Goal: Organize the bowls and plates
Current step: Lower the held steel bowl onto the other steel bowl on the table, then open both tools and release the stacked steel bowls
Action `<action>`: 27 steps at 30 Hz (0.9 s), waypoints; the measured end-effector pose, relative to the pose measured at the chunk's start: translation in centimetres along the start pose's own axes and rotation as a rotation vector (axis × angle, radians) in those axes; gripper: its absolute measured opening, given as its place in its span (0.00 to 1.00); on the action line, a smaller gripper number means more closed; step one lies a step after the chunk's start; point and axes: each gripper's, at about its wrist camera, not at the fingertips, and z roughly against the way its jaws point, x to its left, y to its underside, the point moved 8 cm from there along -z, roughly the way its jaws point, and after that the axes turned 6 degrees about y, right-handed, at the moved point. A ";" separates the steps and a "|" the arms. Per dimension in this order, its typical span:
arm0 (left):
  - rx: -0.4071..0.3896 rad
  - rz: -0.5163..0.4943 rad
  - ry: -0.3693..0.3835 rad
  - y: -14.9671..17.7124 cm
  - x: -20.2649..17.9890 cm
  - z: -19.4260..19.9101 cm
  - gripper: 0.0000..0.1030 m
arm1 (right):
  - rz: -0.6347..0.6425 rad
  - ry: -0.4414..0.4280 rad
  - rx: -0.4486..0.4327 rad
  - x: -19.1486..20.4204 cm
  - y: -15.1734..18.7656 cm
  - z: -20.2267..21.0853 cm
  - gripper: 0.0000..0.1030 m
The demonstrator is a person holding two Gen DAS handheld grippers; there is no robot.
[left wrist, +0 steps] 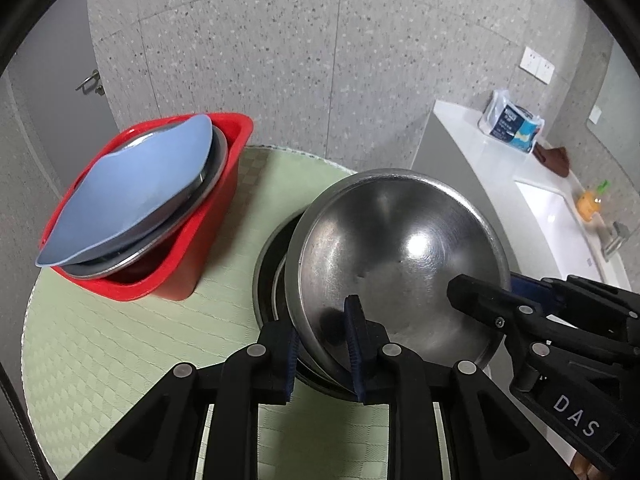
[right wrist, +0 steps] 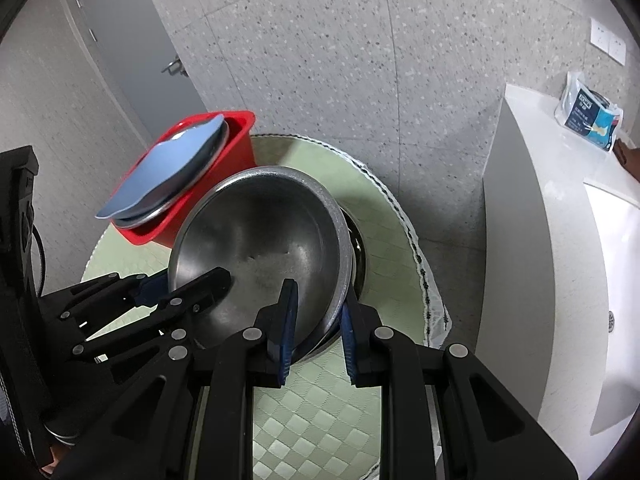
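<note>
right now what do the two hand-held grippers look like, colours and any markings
Both are matte black plastic linkages with round silver pivot pins and dark blue ribbed pads on the fingers. The left hand-held gripper and right hand-held gripper look the same build. The right one carries white "DAS" lettering on its body. A thin black cable hangs beside the left one's body.

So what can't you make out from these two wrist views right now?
- Dishes under the top steel bowl: both views, the bowl covers them; their number is unclear.
- Inside of the red bin: both views, hidden by the blue plate and steel plates.
- Table's near edge: both views, blocked by the left gripper and right gripper.
- Package print: too small.
</note>
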 end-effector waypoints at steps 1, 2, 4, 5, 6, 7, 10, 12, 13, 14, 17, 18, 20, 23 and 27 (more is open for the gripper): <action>0.010 0.001 -0.006 -0.1 0.0 -0.6 0.21 | 0.001 0.003 0.005 0.0 0.0 -0.2 0.20; 0.015 0.003 -0.009 0.2 0.1 -0.6 0.21 | 0.000 0.004 0.006 -0.1 0.0 -0.3 0.22; 0.016 0.010 -0.008 -0.1 0.0 -1.3 0.23 | -0.002 0.009 0.007 -0.2 0.1 -0.5 0.22; 0.015 0.012 -0.010 -0.1 0.0 -1.4 0.23 | -0.003 0.010 0.009 -0.3 0.1 -0.6 0.22; 0.014 0.011 -0.009 -0.2 0.0 -1.6 0.23 | -0.005 0.012 0.010 -0.4 0.1 -0.7 0.22; 0.013 0.008 -0.007 -0.3 -0.2 -1.8 0.25 | -0.009 0.014 0.011 -0.5 0.1 -0.8 0.22; 0.006 0.003 -0.002 -0.4 -0.6 -2.0 0.33 | -0.015 0.016 0.015 -0.8 0.2 -0.9 0.22; 0.002 0.000 0.003 -0.4 -0.9 -2.1 0.37 | -0.015 0.018 0.013 -0.8 0.2 -0.9 0.22; 0.003 -0.005 -0.006 -0.3 -0.9 -2.2 0.37 | -0.018 0.019 0.013 -0.9 0.2 -0.9 0.22; 0.004 -0.009 -0.010 -0.2 -1.0 -2.1 0.38 | -0.021 0.019 0.011 -1.0 0.3 -0.9 0.22; -0.001 -0.006 0.001 -0.1 -1.1 -2.0 0.44 | -0.037 0.020 0.006 -1.5 0.3 -0.8 0.22; -0.003 -0.004 0.007 0.0 -1.0 -1.9 0.46 | -0.045 0.020 0.004 -1.8 0.3 -0.8 0.22; -0.005 -0.005 0.011 0.1 -1.0 -1.8 0.49 | -0.052 0.022 0.001 -1.9 0.3 -0.7 0.23; -0.013 -0.003 0.004 0.3 -0.8 -1.4 0.56 | -0.065 0.016 -0.004 -2.1 0.3 -0.5 0.23; -0.049 0.030 0.007 0.5 -0.1 -0.3 0.76 | -0.094 0.005 -0.017 -2.8 0.2 -0.1 0.25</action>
